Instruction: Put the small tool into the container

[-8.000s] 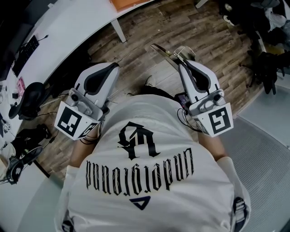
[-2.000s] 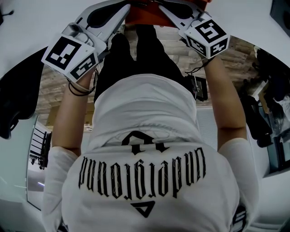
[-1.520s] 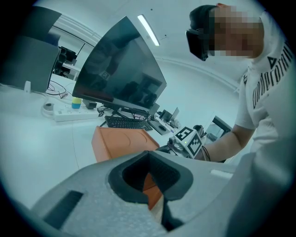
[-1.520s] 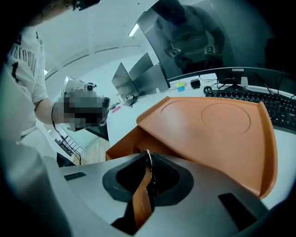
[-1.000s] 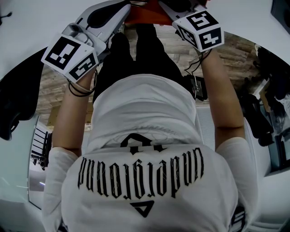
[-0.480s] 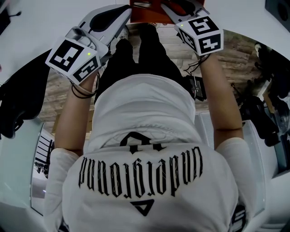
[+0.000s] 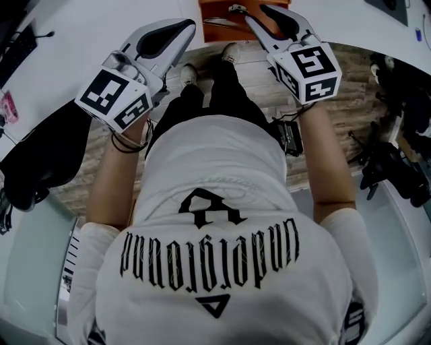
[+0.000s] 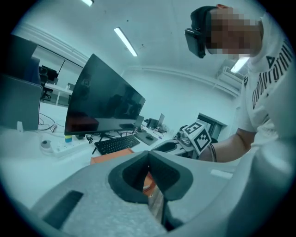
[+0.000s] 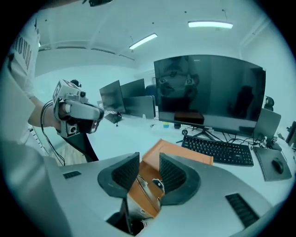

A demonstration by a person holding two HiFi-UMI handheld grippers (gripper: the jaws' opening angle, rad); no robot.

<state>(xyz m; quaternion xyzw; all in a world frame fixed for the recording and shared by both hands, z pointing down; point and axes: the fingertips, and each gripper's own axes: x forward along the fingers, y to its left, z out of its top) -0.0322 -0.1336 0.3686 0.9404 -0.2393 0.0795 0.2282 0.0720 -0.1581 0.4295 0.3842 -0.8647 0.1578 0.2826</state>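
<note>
The orange container point(image 9: 185, 155) lies open on the white desk; it also shows at the top of the head view point(image 7: 225, 10). A small metal tool point(image 9: 144, 186) rests inside it, below my right gripper point(image 9: 149, 162). That gripper's jaws have just been opening and now stand apart, with nothing between the pads. In the head view the right gripper point(image 7: 256, 12) hangs over the container's near edge. My left gripper point(image 8: 148, 155) has its jaw tips touching and holds nothing. It hovers to the left of the container point(image 7: 190, 24), a little above the desk.
A large dark monitor point(image 9: 210, 90), a black keyboard point(image 9: 217, 150) and a mouse point(image 9: 277, 166) stand behind the container. A black chair point(image 7: 40, 162) is at my left. Dark gear and cables point(image 7: 394, 168) lie on the floor at my right.
Both grippers have lifted up and back from the orange container. More of the container and the desk edge now shows beyond the right gripper.
</note>
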